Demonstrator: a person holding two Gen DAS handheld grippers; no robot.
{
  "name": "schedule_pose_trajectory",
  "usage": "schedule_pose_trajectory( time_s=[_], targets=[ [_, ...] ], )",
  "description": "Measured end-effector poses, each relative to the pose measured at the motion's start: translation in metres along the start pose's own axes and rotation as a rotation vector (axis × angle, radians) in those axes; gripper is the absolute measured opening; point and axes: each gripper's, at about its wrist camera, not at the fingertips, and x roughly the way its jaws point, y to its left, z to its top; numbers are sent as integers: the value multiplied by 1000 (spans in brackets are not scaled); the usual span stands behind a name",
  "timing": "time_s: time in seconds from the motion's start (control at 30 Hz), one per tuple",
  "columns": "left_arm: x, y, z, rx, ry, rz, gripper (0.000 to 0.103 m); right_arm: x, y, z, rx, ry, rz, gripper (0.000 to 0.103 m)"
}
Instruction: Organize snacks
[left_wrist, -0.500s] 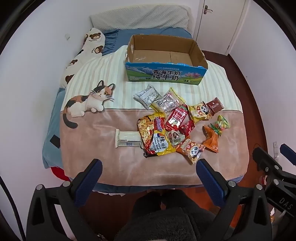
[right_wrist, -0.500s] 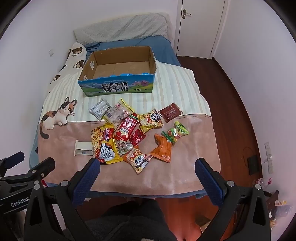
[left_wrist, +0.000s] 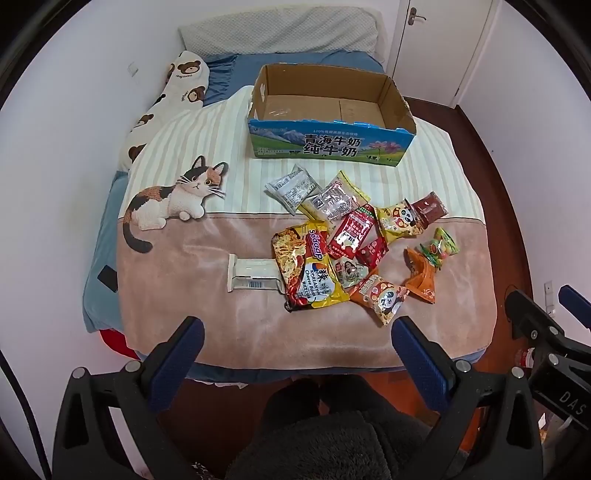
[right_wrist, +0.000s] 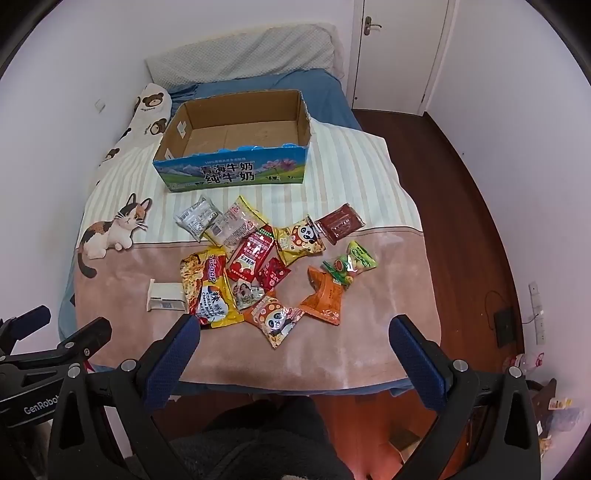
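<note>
Left wrist view, left gripper (left_wrist: 295, 338) spread wide and empty over the bed's near edge, snack packets (left_wrist: 354, 251) heaped on the blanket (left_wrist: 207, 295) well ahead of it, empty cardboard milk box (left_wrist: 328, 147) beyond, right gripper (right_wrist: 293, 336) likewise wide, holding nothing.

Left gripper (left_wrist: 295, 345) fingers spread wide; right gripper (right_wrist: 295, 343) likewise; both empty.

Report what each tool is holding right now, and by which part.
Nothing is held. The left tool and the right tool both stand wide open above the near edge of the bed, and the snack packets lie untouched on the blanket.
</note>
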Motion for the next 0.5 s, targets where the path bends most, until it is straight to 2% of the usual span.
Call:
schedule_pose_trajectory(
  time_s=[0.5],
  targets=[
    [1,-1,2,0,4,0,103,5,3,1,1,5,-9,103]
  ],
)
